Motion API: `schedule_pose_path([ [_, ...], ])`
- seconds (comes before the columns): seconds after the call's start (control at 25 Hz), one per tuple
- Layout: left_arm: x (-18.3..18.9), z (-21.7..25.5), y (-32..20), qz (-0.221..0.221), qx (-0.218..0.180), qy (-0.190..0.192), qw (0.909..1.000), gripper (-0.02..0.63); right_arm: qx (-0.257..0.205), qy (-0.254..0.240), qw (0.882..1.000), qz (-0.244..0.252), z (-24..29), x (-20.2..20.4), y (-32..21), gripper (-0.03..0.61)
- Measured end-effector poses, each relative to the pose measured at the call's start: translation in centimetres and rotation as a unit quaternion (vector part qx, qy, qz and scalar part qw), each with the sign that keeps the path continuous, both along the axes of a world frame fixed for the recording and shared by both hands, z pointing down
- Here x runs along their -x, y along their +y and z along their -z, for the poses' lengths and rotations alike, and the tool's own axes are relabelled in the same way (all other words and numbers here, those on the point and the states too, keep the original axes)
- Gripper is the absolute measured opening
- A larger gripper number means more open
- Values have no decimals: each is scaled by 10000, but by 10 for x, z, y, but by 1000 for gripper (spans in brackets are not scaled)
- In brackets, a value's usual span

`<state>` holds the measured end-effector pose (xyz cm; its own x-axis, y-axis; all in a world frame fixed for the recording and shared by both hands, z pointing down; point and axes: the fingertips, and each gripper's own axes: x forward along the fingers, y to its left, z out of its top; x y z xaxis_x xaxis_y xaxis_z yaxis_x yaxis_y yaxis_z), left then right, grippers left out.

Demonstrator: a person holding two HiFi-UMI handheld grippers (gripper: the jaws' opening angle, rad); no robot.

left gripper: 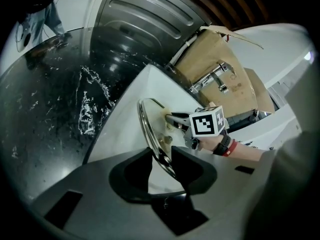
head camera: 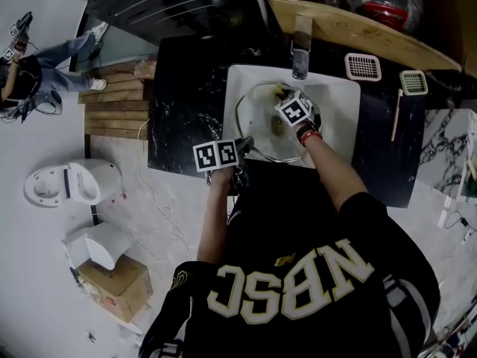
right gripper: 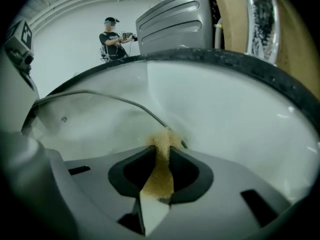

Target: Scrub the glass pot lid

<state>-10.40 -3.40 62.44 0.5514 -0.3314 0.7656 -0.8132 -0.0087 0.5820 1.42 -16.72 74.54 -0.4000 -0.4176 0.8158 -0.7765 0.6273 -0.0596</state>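
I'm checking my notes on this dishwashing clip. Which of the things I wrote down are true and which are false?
1. The left claw grips the glass pot lid by its rim. True.
2. The right claw is empty. False: it is shut on a yellowish sponge.
3. The lid lies flat on the floor. False: it is in the white sink, held by its rim.
4. A faucet stands at the sink's far edge. True.
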Motion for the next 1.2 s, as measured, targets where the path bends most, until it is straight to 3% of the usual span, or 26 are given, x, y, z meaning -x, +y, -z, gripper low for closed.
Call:
schedule_pose_path([
  [0.4, 0, 1, -1, 17, -112, 36, 9999, 133, 447, 1165, 9913, 415, -6, -63, 29, 84],
  [0.64, -2, 2, -1, -3, -172, 87, 9998, 133, 1111, 1188, 9854, 512, -7, -83, 56, 81],
  [0.76, -1, 2, -2, -9, -182, 84, 9998, 133, 1397, 1503, 9766, 640, -1, -94, 73, 80],
  [0.96, -2, 3, -2, -7, -228, 96, 9997, 135, 1636, 1714, 9663, 1006, 11, -101, 98, 80],
  [1.2, -2, 5, -2, 11, -314, 80, 9995, 138, 1797, 1547, 9607, 1446, 25, -88, 132, 80],
])
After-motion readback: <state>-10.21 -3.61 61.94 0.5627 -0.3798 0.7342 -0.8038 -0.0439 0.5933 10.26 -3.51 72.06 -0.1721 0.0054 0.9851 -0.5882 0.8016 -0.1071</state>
